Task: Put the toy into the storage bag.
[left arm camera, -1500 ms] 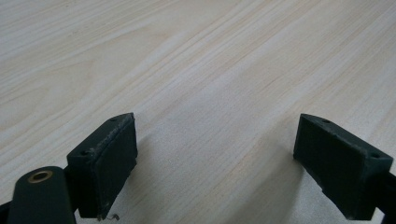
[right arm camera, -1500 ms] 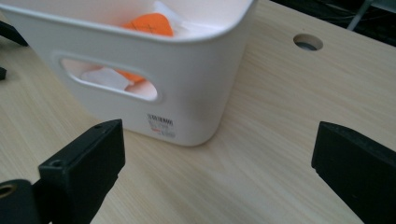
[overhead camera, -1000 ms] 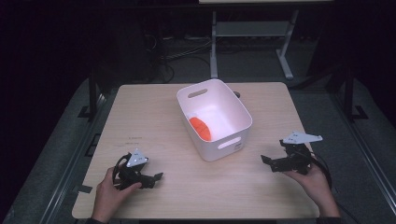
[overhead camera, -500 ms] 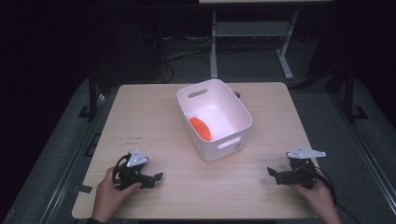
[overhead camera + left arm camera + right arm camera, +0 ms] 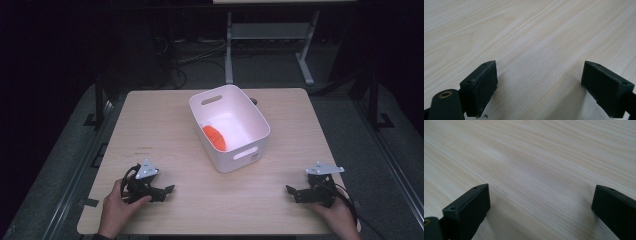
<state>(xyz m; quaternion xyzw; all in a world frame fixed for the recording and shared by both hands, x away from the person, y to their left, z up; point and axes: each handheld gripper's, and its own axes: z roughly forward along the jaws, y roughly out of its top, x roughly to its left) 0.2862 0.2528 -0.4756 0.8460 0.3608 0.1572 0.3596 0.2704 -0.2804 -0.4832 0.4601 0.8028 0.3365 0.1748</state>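
Resting on the table (image 5: 165,135), left gripper (image 5: 167,190) at seven o'clock, right gripper (image 5: 291,191) at five, both spread apart, nothing between.

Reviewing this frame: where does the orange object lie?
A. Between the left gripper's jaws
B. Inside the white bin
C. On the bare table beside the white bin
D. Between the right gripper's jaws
B: the high view shows the orange object on the floor of the white bin, while both grippers' jaws stand open over bare table.

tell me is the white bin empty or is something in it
Not empty: the white bin stands upright on the table with one orange object lying on its floor, seen from the high view.
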